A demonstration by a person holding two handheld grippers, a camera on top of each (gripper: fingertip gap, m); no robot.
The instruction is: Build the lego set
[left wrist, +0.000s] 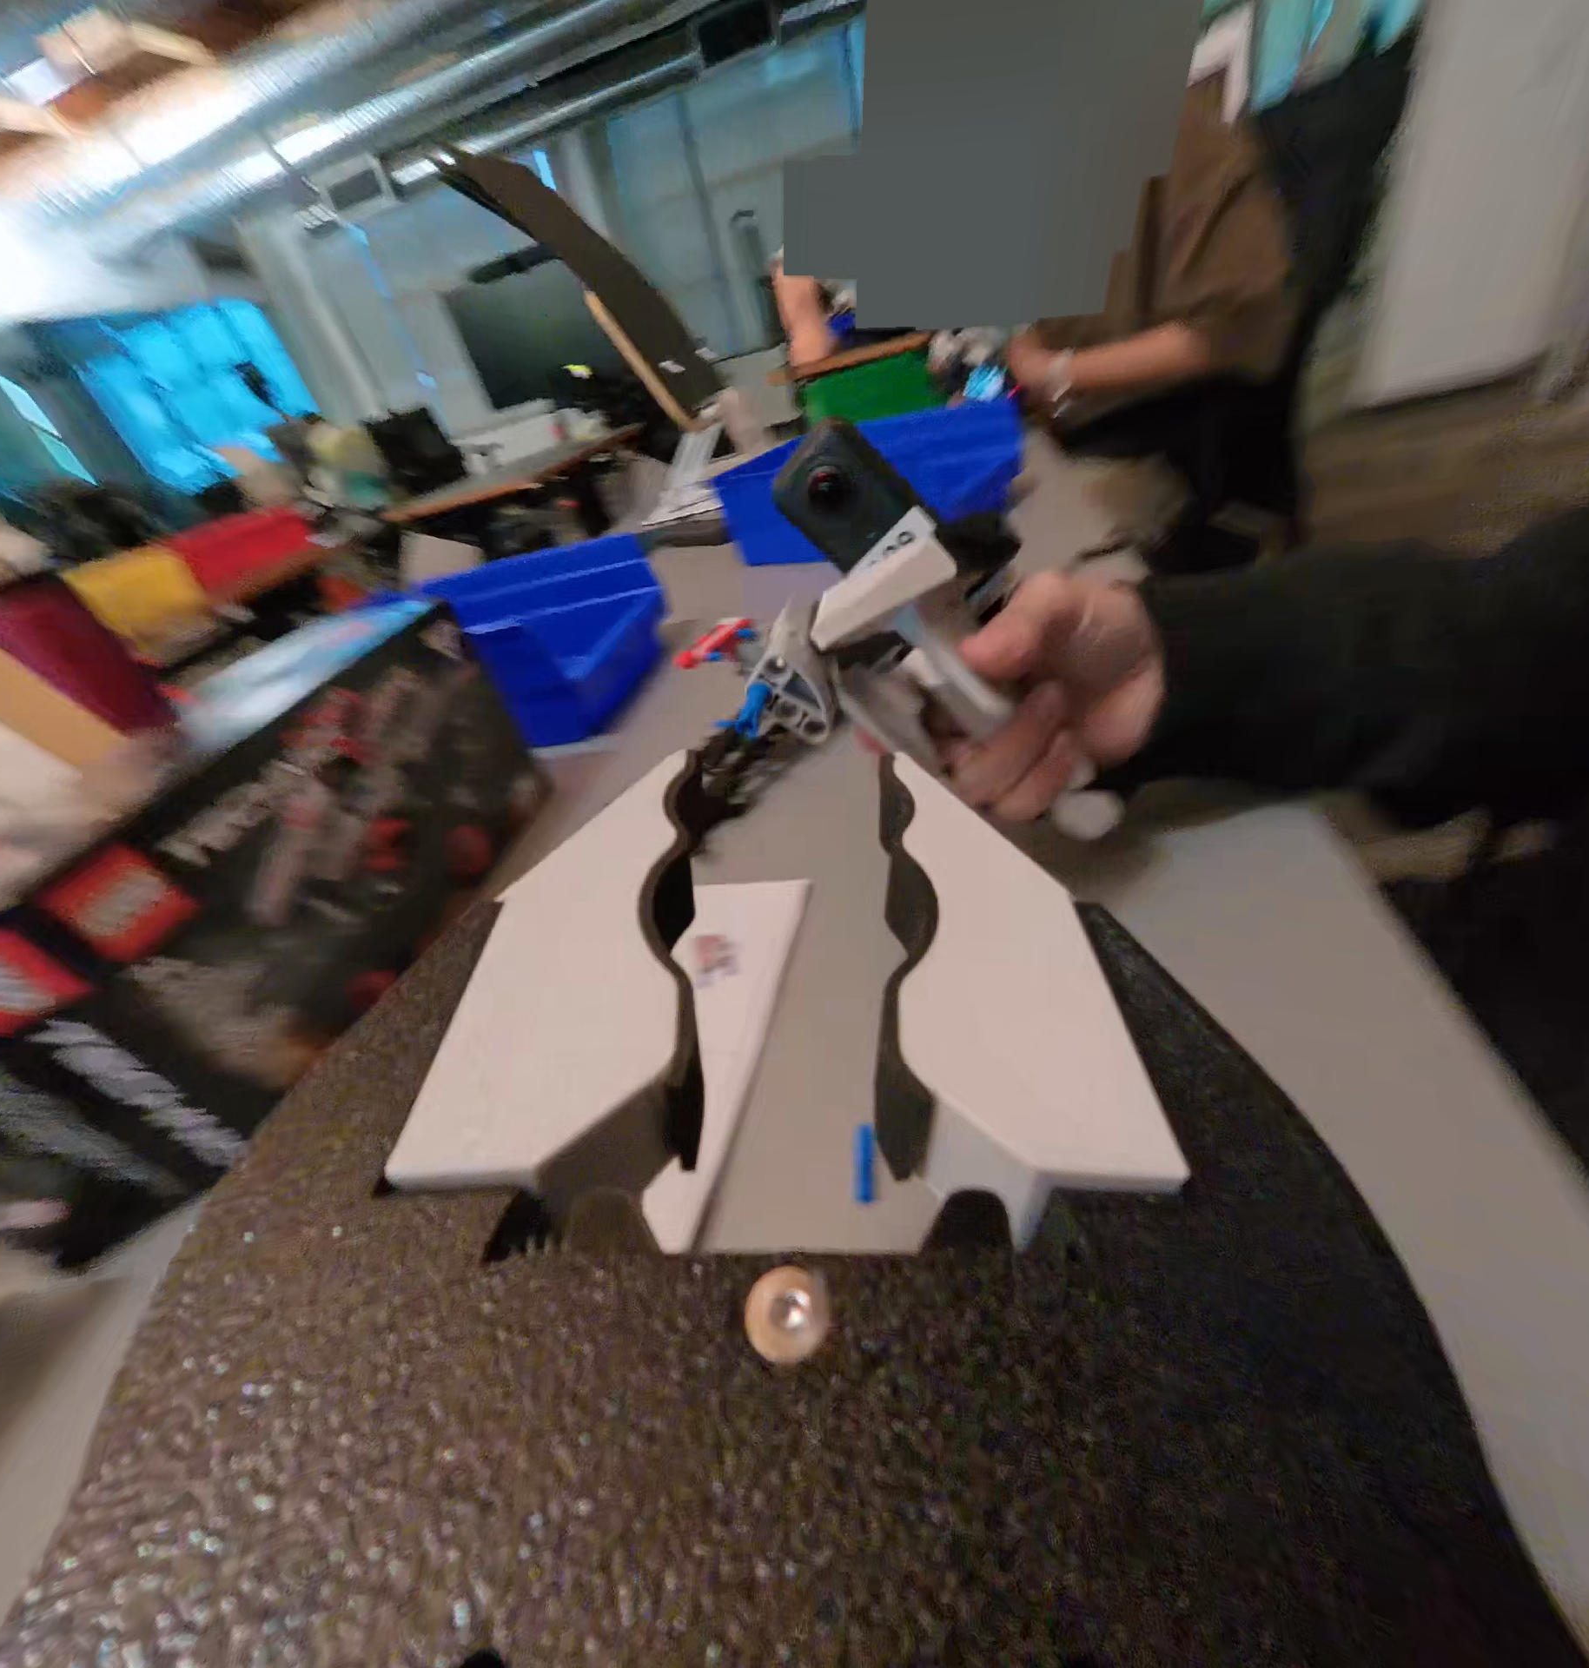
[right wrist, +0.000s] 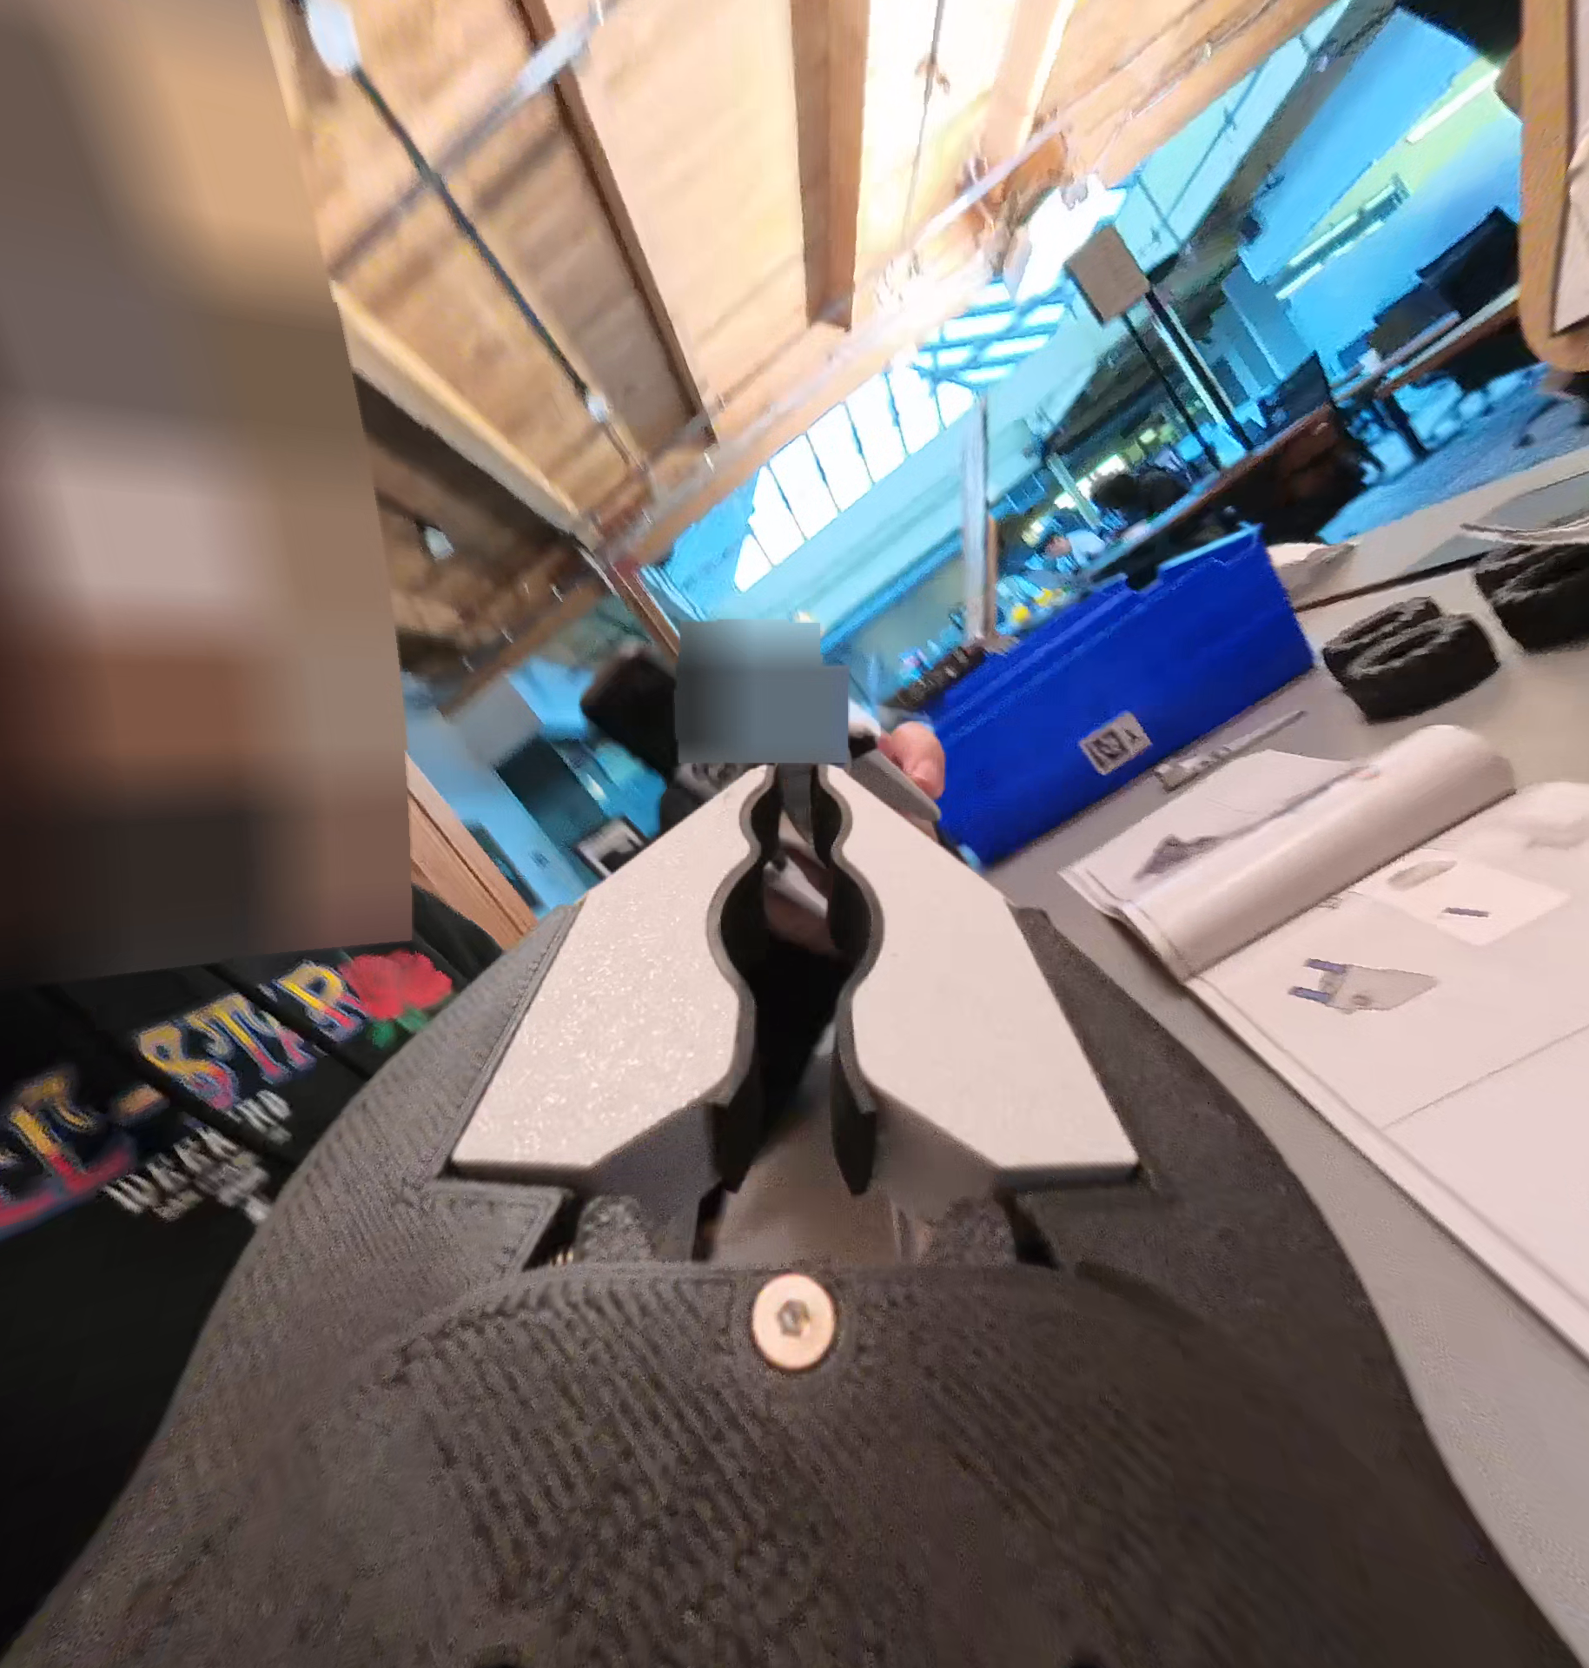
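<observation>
Left wrist view showed the left gripper (left wrist: 786, 785) with its two fingers spread wide and nothing between them; a white card (left wrist: 736, 1038) and one small blue pin (left wrist: 864, 1162) lay on the grey table (left wrist: 1224, 948) beneath the gap. Just beyond the tips, the right gripper (left wrist: 831, 695), held in a person's hand (left wrist: 1057, 695), was clamped on a grey lego piece (left wrist: 795, 699) carrying blue pins. Right wrist view showed that gripper's own fingers (right wrist: 646, 975) narrowed onto a thin dark part at their tips, too blurred to name. Farther out sat a black lego box (left wrist: 258, 839) on the left and two blue bins (left wrist: 560, 641), their contents hidden. In the right wrist view one blue bin (right wrist: 1115, 713), two black tyres (right wrist: 1413, 663) and one open instruction booklet (right wrist: 1404, 948) lay on the table.
</observation>
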